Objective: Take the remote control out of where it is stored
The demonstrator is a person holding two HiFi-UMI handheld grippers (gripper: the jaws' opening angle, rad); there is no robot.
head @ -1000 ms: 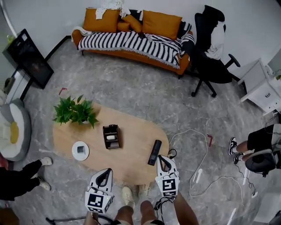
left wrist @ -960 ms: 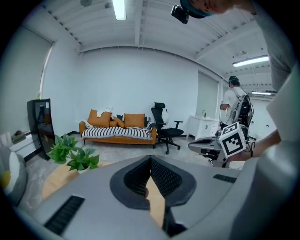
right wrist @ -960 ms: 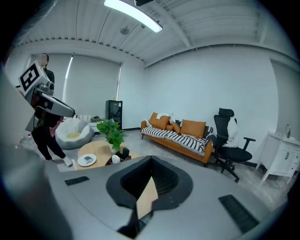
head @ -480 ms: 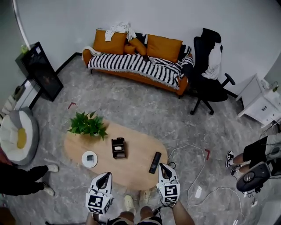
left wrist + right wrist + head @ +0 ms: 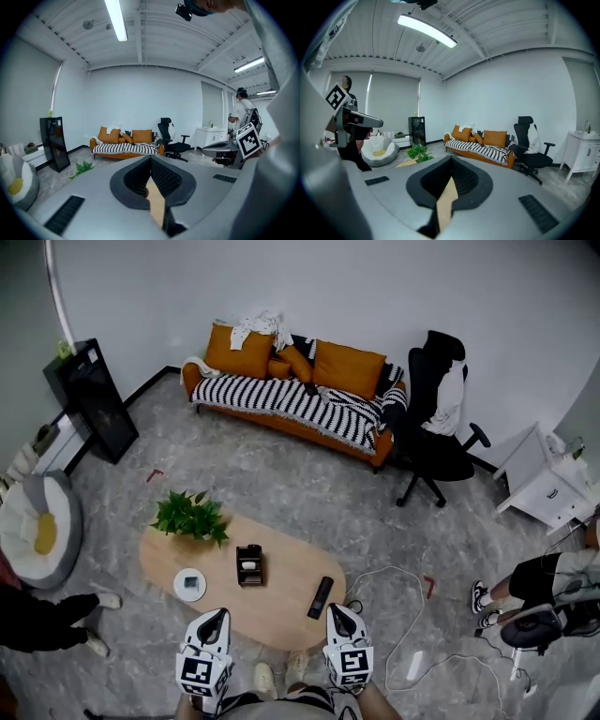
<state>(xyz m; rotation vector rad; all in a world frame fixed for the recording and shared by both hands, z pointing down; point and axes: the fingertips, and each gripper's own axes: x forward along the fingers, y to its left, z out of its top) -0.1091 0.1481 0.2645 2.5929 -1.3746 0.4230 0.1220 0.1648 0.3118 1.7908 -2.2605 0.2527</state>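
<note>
The remote control [image 5: 321, 597] lies flat on the bench [image 5: 281, 613], to the right of the dark holder [image 5: 248, 564] and a little nearer me. It is clear of the holder and touches neither tool. I judge the take-out step as good as done, since the remote sits in the open rather than in a compartment (something pale shows inside the holder, too small for me to name).

If the job ends with the remote on the bench, little is left for me beyond keeping both tools off it. If it has to be lifted, I would open the right gripper [image 5: 337, 613], bring it down and forward over the remote's long body, line the fingers up across its narrow width, and close.

The right gripper is nearer me than the holder and off to its right, just short of the remote's near end. The left gripper [image 5: 217, 617] is nearer me than the holder and off to its left. Both are raised and point forward, tipped only slightly down, so their own cameras look past the holder to the sofa [image 5: 480, 146]. The fingers [image 5: 166, 180] of the left gripper are pressed together with nothing between them, and the right gripper's are the same.
</note>
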